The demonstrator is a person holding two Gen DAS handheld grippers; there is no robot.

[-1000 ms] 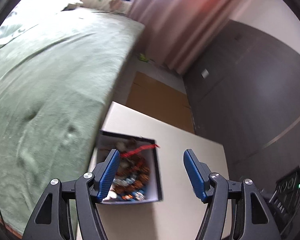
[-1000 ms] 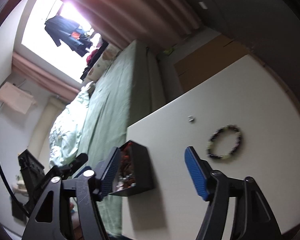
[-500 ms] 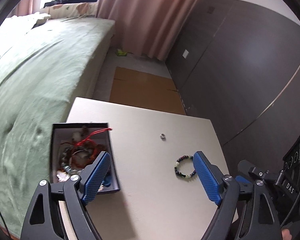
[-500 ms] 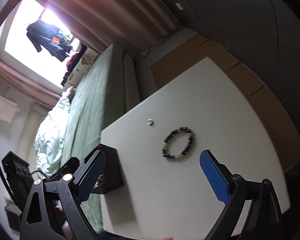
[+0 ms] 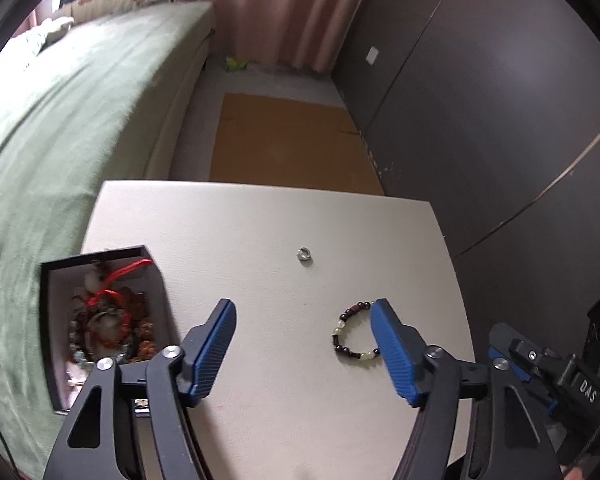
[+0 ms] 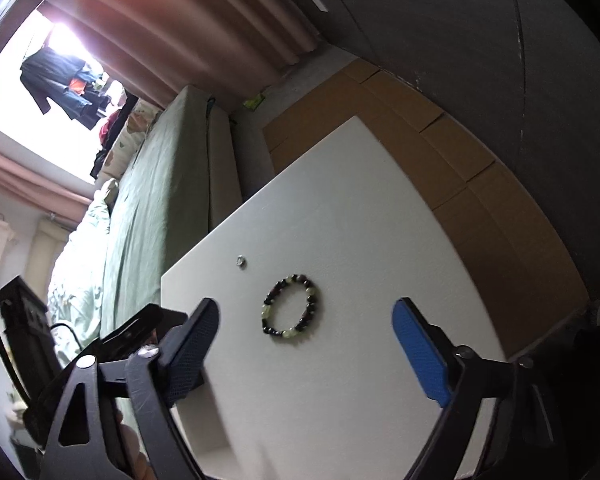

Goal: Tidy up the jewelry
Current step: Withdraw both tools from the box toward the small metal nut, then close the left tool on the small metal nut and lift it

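The bed [image 5: 60, 112] fills the left of the left wrist view. The white table [image 5: 260, 240] occupies the centre. The box [image 5: 56, 288] of jewelry sits at its left edge. The left tool [image 5: 302, 344] and right tool [image 6: 306, 350] are both closing, nothing between the jaws. The bracelet [image 5: 354, 334] lies flat at lower centre-right, the small ring [image 5: 303, 254] apart above it.

Two wrist fisheyes, both angled down onto the white table [image 5: 284, 400] from close above.
Left cam looks along the table toward the curtain [image 5: 284, 8], bed [image 5: 68, 112] at frame left. Right cam is rolled, horizon tilted. Both share the bead bracelet [image 5: 350, 336] [image 6: 290, 306] and small ring [image 5: 303, 255] [image 6: 241, 261].
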